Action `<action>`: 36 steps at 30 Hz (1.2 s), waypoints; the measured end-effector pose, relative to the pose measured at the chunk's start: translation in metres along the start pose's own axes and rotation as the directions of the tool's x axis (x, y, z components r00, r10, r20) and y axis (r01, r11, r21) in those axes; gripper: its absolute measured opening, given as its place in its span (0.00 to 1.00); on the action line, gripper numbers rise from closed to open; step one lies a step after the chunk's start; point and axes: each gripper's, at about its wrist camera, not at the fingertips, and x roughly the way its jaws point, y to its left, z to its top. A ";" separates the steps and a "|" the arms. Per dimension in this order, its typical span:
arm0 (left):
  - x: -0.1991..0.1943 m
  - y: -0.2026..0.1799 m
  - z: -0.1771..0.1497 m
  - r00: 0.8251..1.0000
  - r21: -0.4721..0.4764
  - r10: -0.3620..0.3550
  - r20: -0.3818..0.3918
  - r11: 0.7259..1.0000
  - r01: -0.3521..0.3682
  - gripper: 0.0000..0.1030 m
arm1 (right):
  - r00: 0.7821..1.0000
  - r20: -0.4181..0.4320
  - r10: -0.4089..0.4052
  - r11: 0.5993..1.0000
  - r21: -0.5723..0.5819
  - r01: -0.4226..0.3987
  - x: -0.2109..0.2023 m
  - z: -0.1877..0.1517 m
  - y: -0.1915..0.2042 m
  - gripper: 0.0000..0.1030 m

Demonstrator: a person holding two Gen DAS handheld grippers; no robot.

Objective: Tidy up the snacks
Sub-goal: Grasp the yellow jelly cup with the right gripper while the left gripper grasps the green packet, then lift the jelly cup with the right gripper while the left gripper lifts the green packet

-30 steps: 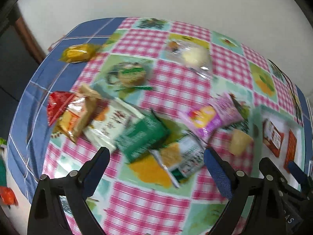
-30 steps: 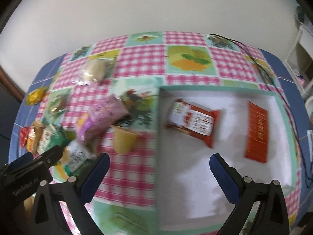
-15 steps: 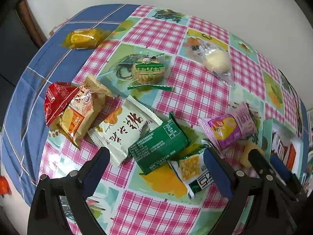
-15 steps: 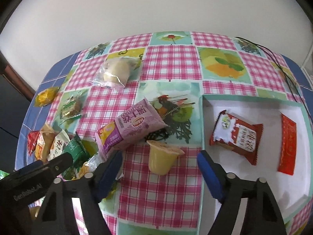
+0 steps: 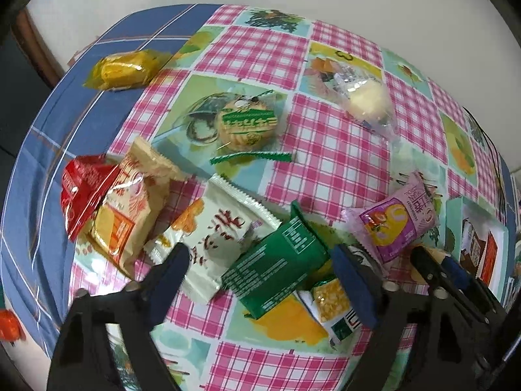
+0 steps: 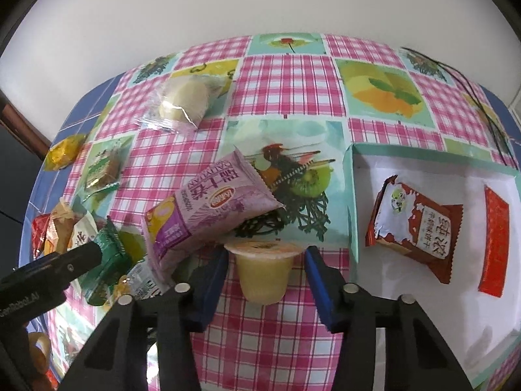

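Observation:
My right gripper [image 6: 265,277] is open, its blue pads on either side of a yellow jelly cup [image 6: 263,268] lying on the checked tablecloth, with gaps on both sides. A purple snack pack [image 6: 208,211] leans just left of the cup. A white tray [image 6: 423,319] to the right holds a brown-and-white pack [image 6: 413,224] and a red pack [image 6: 495,241]. My left gripper [image 5: 260,277] is open above a green pack [image 5: 276,270] and a white pack [image 5: 215,238].
In the left wrist view, a beige pack [image 5: 130,208] on a red pack [image 5: 81,189], a round green-label cake [image 5: 247,123], a yellow pack [image 5: 120,68], a clear-wrapped bun [image 5: 368,101] and a corn-print pack [image 5: 335,306] lie scattered. A black cable [image 6: 482,107] crosses the far right corner.
My right gripper has moved left from over the tray and dropped down around the jelly cup, its jaws narrower. My left gripper has come lower over the green and white packs.

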 end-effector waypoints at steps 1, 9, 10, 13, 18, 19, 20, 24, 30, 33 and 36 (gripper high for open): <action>0.002 -0.003 0.002 1.000 0.008 -0.007 0.000 1.000 0.007 0.79 | 1.000 -0.002 0.000 1.000 0.004 0.000 0.001 0.000 0.000 0.46; 0.016 -0.017 0.004 0.999 0.063 -0.028 -0.030 0.998 0.029 0.69 | 1.000 -0.019 0.013 1.000 0.007 -0.013 0.005 0.000 -0.001 0.37; 0.017 -0.018 0.003 0.999 0.066 -0.026 -0.032 0.997 0.028 0.68 | 1.000 -0.021 0.009 1.000 0.004 -0.009 0.005 -0.001 -0.001 0.37; 0.018 -0.016 0.002 0.999 0.066 -0.022 -0.041 0.998 0.025 0.62 | 1.000 -0.023 0.010 1.000 0.008 -0.010 0.004 -0.001 -0.002 0.37; 0.020 -0.019 -0.006 0.994 0.087 -0.044 -0.100 0.995 0.052 0.49 | 1.000 -0.027 0.012 1.000 0.017 -0.012 0.001 -0.003 -0.006 0.37; 0.025 -0.019 -0.009 0.992 0.076 -0.053 -0.114 0.995 0.062 0.47 | 0.999 -0.030 0.012 1.000 0.016 -0.012 0.001 -0.003 -0.006 0.37; 0.030 -0.018 -0.010 0.990 0.064 -0.057 -0.130 0.996 0.066 0.45 | 0.999 -0.031 0.011 1.000 0.017 -0.010 0.001 -0.003 -0.006 0.37; 0.031 -0.019 -0.012 0.992 0.050 -0.055 -0.114 0.997 0.061 0.43 | 0.999 -0.031 0.010 1.000 0.018 -0.010 0.000 -0.004 -0.005 0.37; 0.030 -0.011 -0.011 0.993 0.031 -0.054 -0.106 0.998 0.058 0.42 | 0.999 -0.033 0.003 1.000 0.015 -0.002 -0.001 -0.005 -0.004 0.37; 0.029 -0.013 -0.009 0.993 0.021 -0.052 -0.102 0.998 0.055 0.42 | 0.999 -0.035 -0.002 1.000 0.014 0.002 -0.003 -0.004 -0.002 0.36; 0.022 -0.015 -0.008 0.995 0.017 -0.049 -0.089 0.999 0.051 0.42 | 1.000 -0.026 0.002 1.000 0.005 -0.002 -0.009 -0.004 -0.001 0.36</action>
